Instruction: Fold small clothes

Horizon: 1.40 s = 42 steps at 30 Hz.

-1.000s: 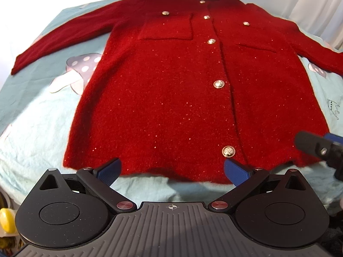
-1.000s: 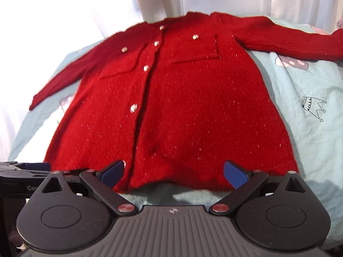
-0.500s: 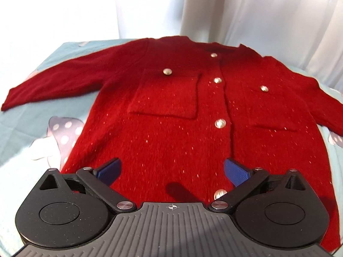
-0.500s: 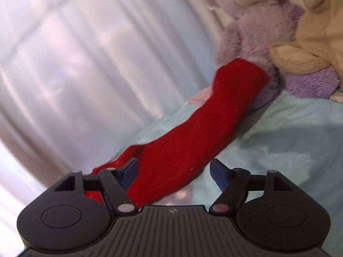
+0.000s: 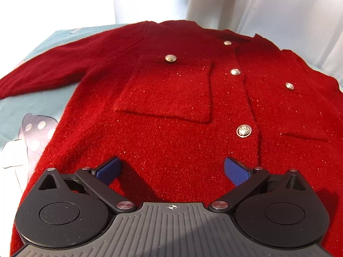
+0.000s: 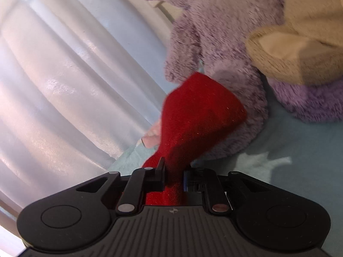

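Your right hand-held gripper [image 6: 174, 178] has just been closing and now pinches the sleeve [image 6: 199, 115] of the red cardigan [image 5: 171, 128], just beside the purple plush toy [image 6: 216, 42] behind it. Your left hand-held gripper [image 5: 172, 170] hovers wide over the cardigan's lower front, holding nothing. The cardigan lies flat on the bed [image 5: 32, 105], buttoned; I judge that all the folds remain.

Cardigan [image 5: 171, 145] hem hidden — purple plush [image 6: 216, 49] blurred, head cropped.

L wrist cam looks down close over cardigan [image 5: 171, 111] front; R cam faces its sleeve [image 6: 193, 115], plush toys [image 6: 225, 32].
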{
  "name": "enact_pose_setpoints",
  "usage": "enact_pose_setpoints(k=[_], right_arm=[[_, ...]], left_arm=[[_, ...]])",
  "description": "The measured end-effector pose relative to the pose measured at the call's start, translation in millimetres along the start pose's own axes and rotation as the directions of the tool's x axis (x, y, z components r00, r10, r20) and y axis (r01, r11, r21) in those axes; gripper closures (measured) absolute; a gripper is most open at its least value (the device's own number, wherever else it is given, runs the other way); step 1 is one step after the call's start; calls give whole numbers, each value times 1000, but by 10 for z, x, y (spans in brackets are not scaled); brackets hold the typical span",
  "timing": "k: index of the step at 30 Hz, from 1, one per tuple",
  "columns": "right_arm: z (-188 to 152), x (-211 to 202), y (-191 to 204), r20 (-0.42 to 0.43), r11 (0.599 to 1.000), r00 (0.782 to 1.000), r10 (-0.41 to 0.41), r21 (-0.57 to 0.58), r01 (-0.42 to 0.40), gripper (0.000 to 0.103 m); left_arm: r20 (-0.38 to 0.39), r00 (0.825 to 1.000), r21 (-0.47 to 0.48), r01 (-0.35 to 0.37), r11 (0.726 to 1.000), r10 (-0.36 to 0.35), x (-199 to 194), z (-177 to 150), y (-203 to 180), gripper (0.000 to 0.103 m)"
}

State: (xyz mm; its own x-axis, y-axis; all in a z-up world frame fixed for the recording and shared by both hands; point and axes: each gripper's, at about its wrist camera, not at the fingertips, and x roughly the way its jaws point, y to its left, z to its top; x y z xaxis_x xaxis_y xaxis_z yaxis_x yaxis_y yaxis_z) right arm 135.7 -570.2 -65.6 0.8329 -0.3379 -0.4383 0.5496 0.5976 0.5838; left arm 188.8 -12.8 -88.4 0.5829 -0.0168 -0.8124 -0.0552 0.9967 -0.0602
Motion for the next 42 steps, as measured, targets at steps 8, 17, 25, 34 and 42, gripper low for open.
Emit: enact_pose_setpoints(k=[8, 17, 25, 34, 42], right_arm=[[-820, -705, 1929, -119, 728, 897, 426, -544, -418, 86], [-1973, -928, 2338, -482, 532, 763, 431, -547, -646, 45], [-1696, -674, 1878, -459, 696, 812, 361, -446, -562, 45], [-1612, -579, 1580, -453, 787, 828, 331, -351, -507, 55], [-1428, -534, 1612, -380, 798, 868, 320, -385, -463, 55]], left_arm=[[32, 995, -47, 98, 994, -97, -102, 144, 128, 0], [105, 839, -173, 544, 821, -534, 113, 939, 180, 3], [-70, 790, -287, 569, 771, -609, 754, 1124, 0, 30], [-94, 766, -275, 594, 756, -636, 858, 1238, -172, 91], [91, 841, -67, 539, 840, -533, 278, 1705, 180, 92]])
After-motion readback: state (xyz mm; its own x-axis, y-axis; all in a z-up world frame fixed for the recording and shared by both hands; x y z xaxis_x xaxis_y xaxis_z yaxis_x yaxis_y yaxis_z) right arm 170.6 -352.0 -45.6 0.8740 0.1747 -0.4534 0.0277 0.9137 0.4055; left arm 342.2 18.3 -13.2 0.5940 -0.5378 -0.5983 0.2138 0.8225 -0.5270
